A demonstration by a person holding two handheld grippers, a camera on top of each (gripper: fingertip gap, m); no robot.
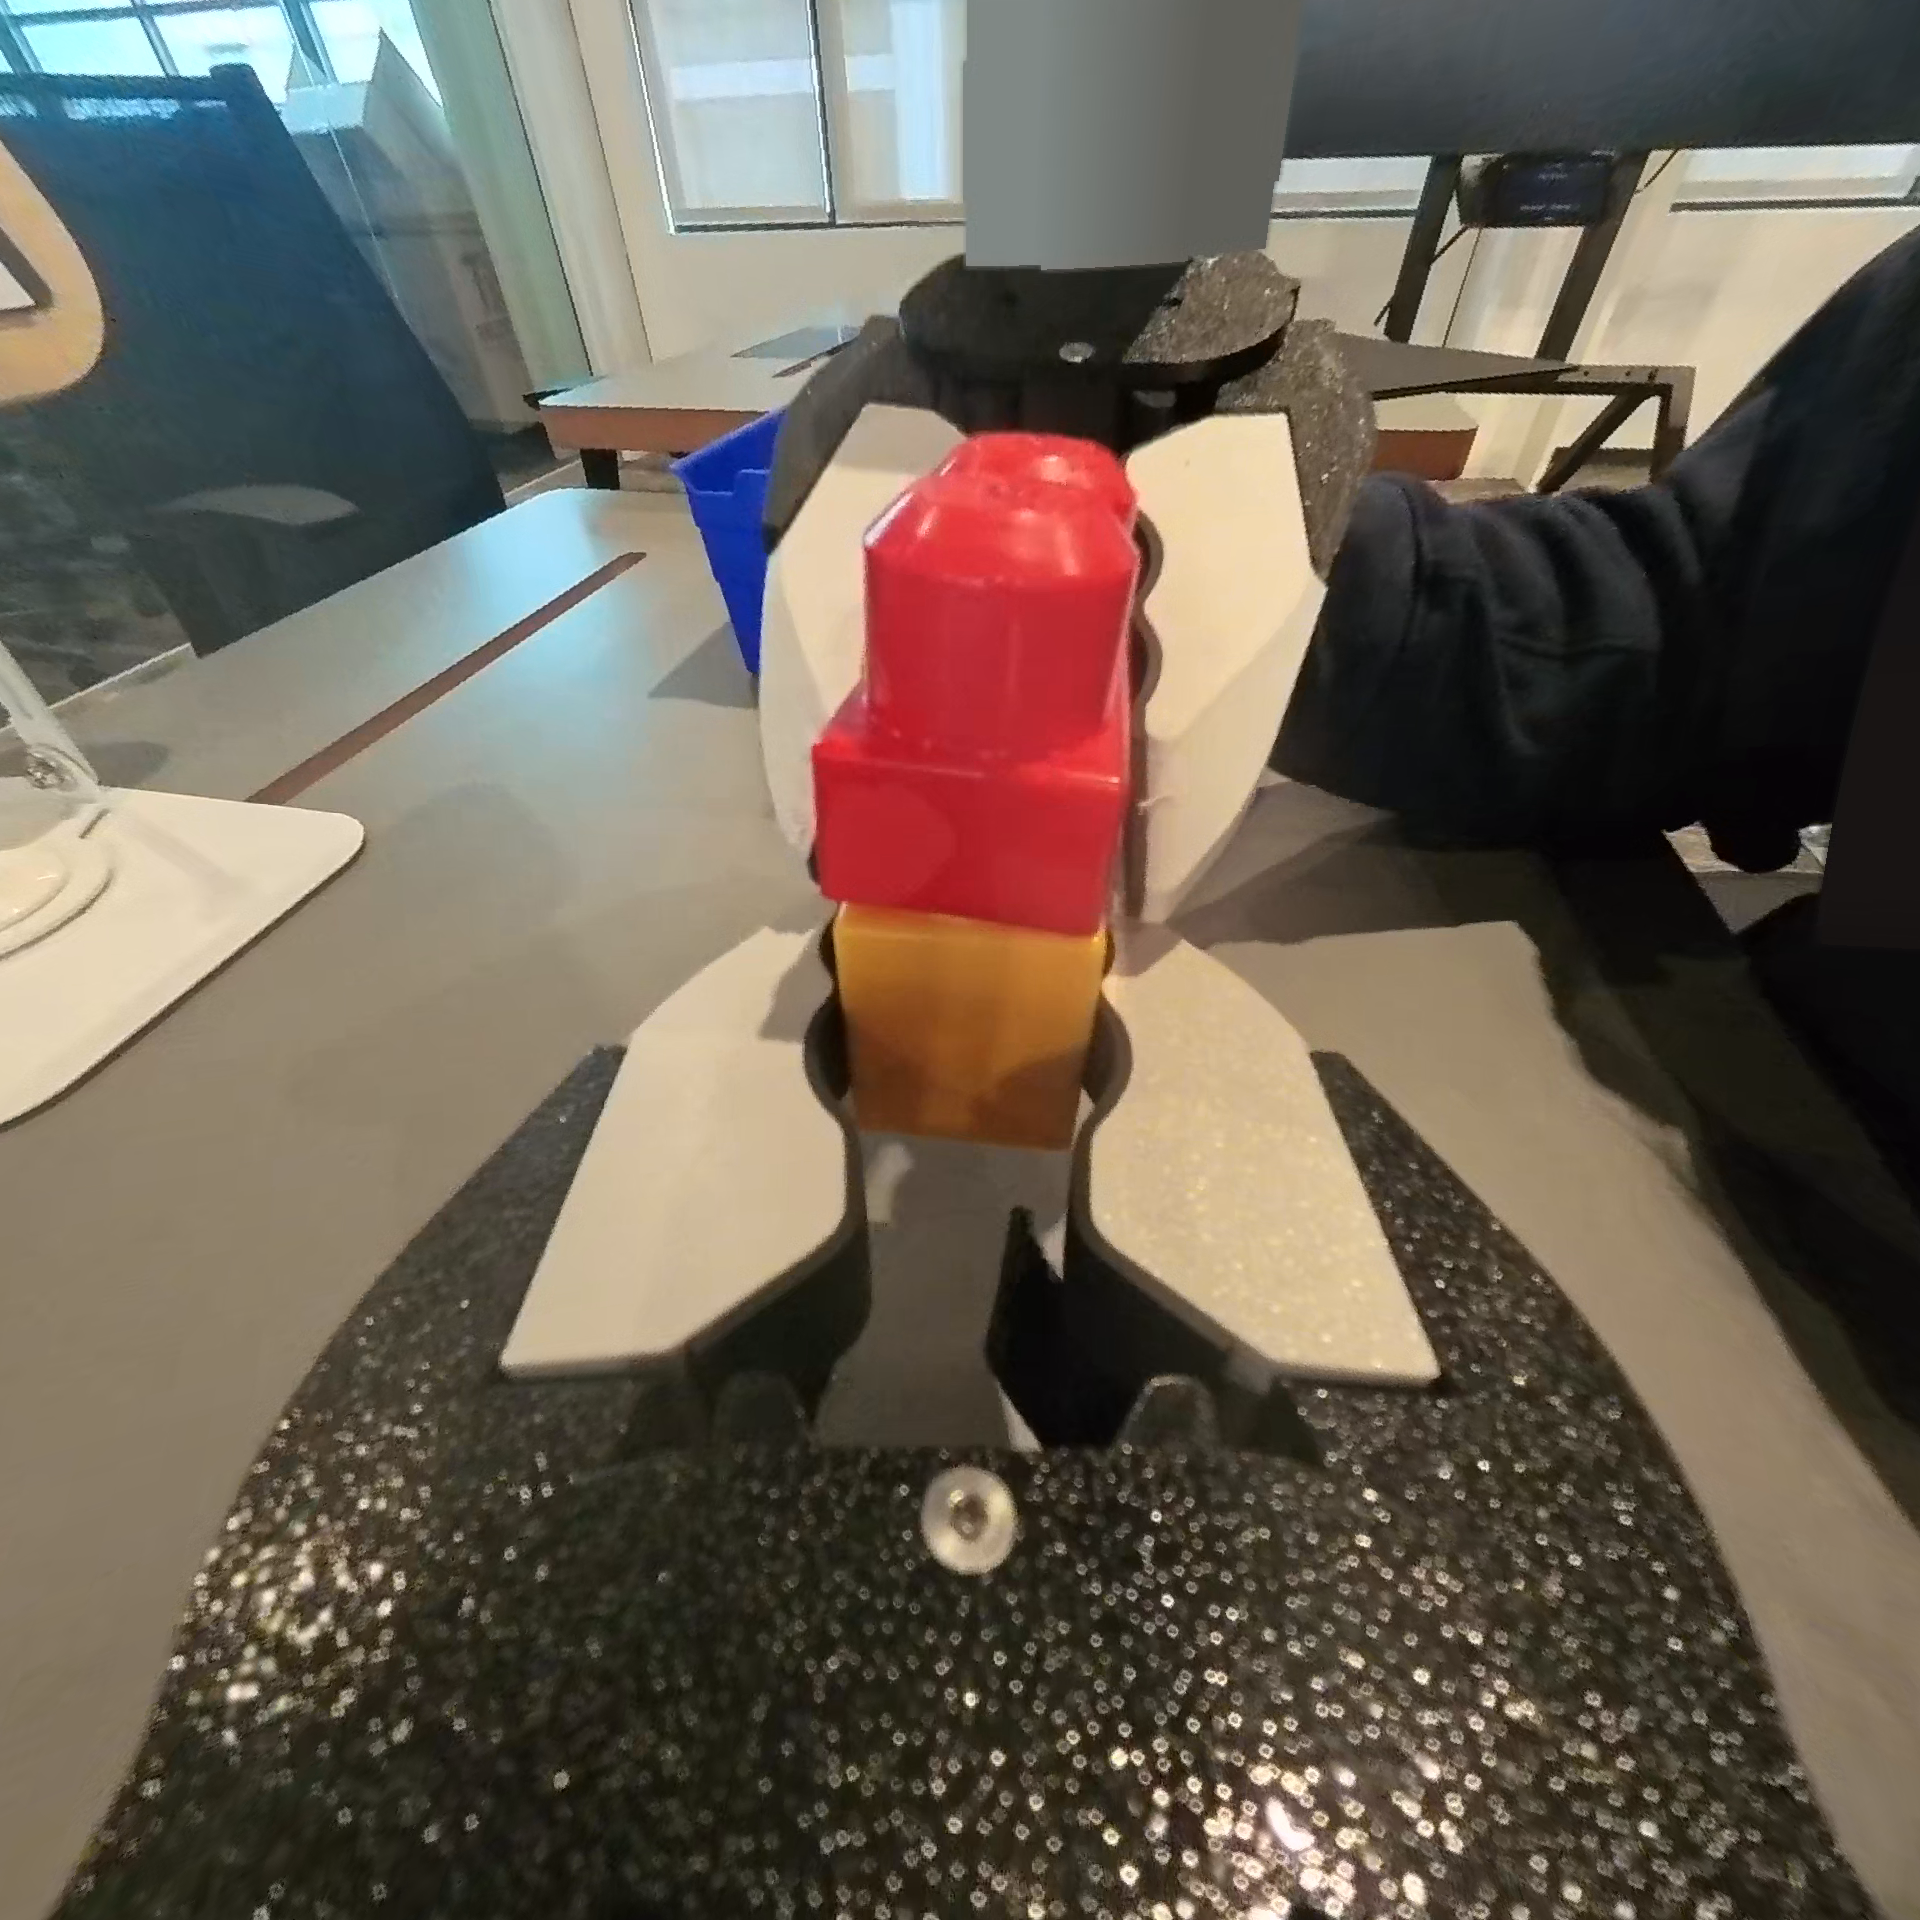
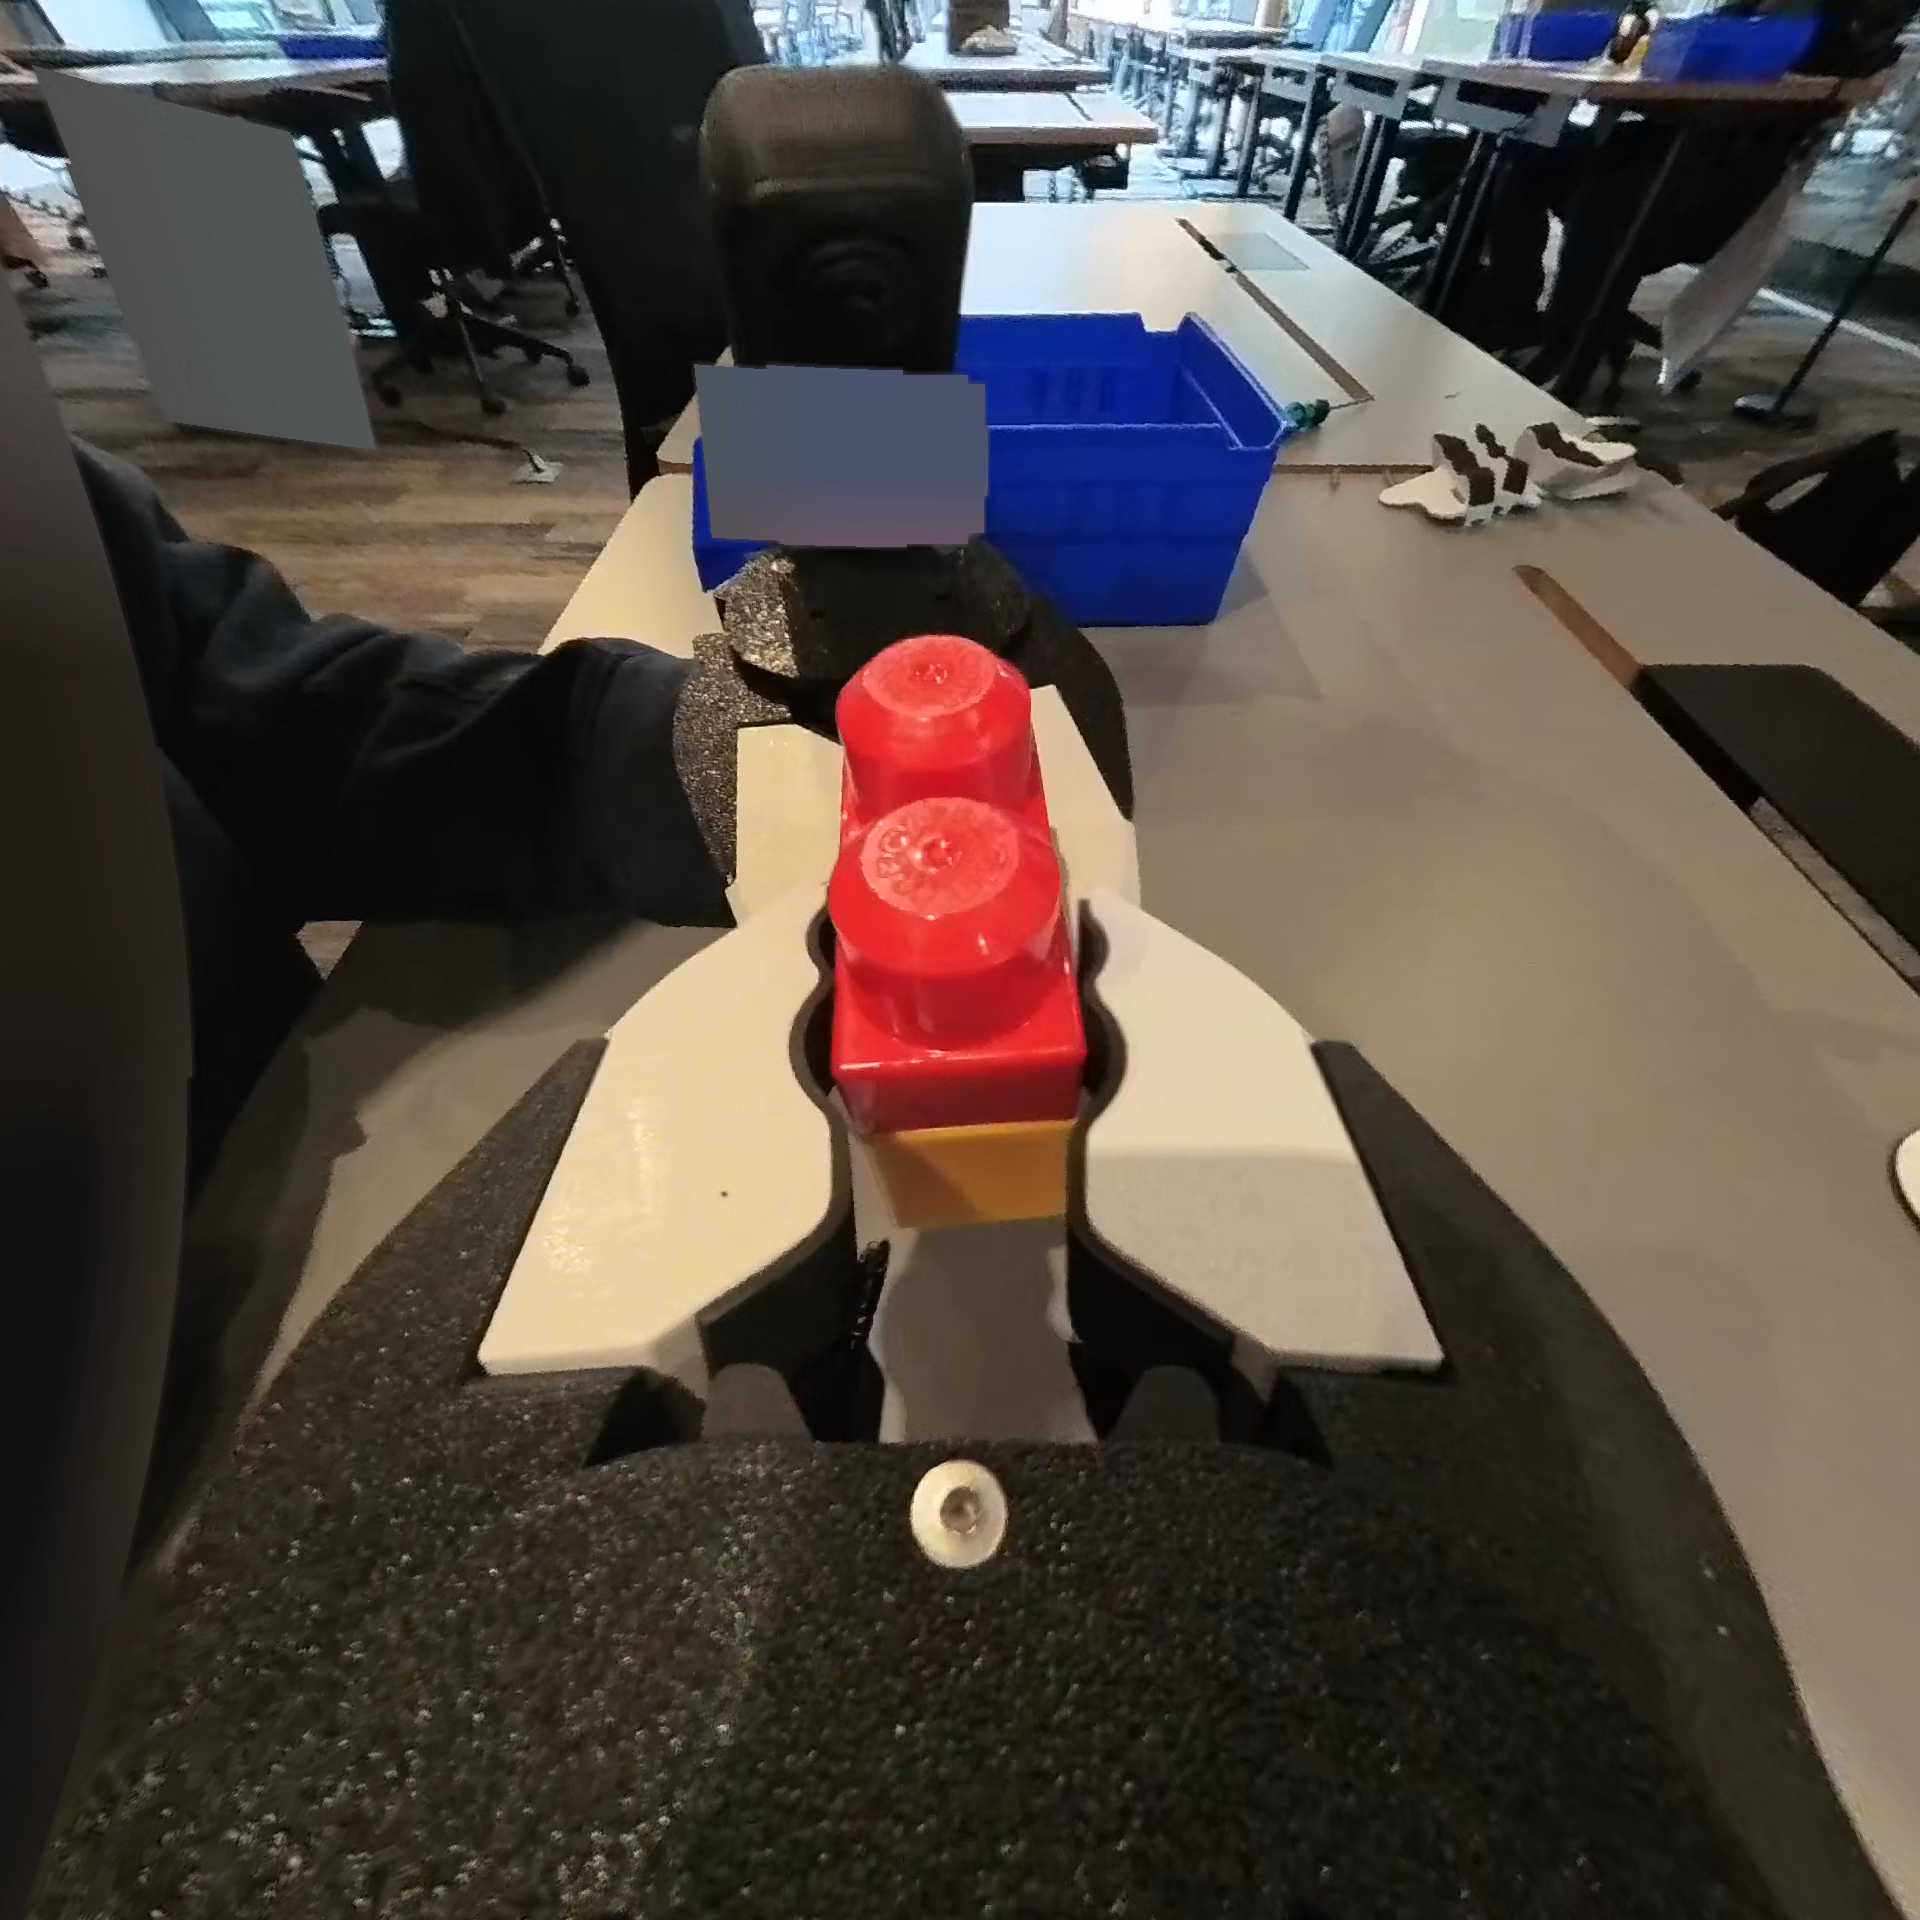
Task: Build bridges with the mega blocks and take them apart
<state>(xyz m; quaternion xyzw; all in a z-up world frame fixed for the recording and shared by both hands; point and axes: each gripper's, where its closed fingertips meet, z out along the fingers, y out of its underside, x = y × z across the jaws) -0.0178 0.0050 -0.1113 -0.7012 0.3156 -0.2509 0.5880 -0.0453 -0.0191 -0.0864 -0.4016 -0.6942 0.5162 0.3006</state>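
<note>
A red two-stud block (image 1: 971, 821) sits pressed on top of a yellow block (image 1: 966, 1039). My left gripper (image 1: 966, 971) is shut on the yellow block, one white finger on each side. My right gripper (image 1: 977, 862) faces it from the far side and is shut on the red block. In the right wrist view my right gripper (image 2: 956, 920) clamps the red block (image 2: 951, 966), with the yellow block (image 2: 977, 1174) just below. The left gripper's fingers (image 2: 774, 810) show behind the stack. The stack is held over the grey table (image 1: 416, 831).
A blue bin (image 2: 1122, 488) stands on the table behind the stack and also shows in the left wrist view (image 1: 727, 530). A white base plate with a glass piece (image 1: 156, 914) sits to the left. Loose white-and-black parts (image 2: 1507, 468) lie far right. Dark sleeves (image 2: 416, 779) flank the grippers. Less than 4 cm separates the two grippers' tips.
</note>
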